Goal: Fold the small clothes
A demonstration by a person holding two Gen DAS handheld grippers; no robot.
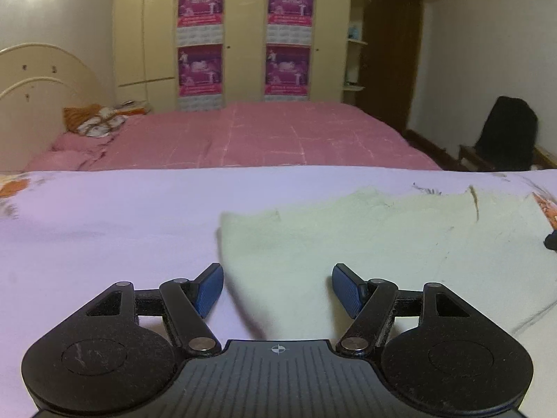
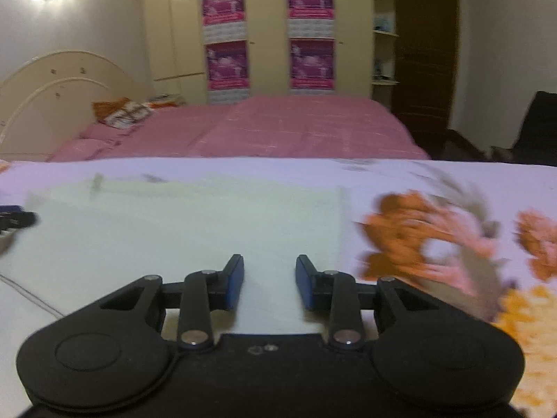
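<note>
While the pale green cloth [image 1: 365, 244] lies spread flat on the white sheet [image 1: 104, 226], both tools hang low over its near edge. The left hand-held gripper [image 1: 277, 287] has its jaws wide apart, with the cloth's left corner showing between the blue pads [image 1: 210, 289] and nothing pinched. The right hand-held gripper [image 2: 269, 285] is parted more narrowly over the cloth's right part, its pads clear of the fabric too. The right view is blurred. An orange flower print [image 2: 428, 240] marks the sheet just right of the cloth. Beyond lie a bed with a pink cover [image 1: 264, 136], a cream wardrobe [image 1: 243, 35] with purple posters [image 1: 201, 1], and a dark door [image 1: 391, 48].
</note>
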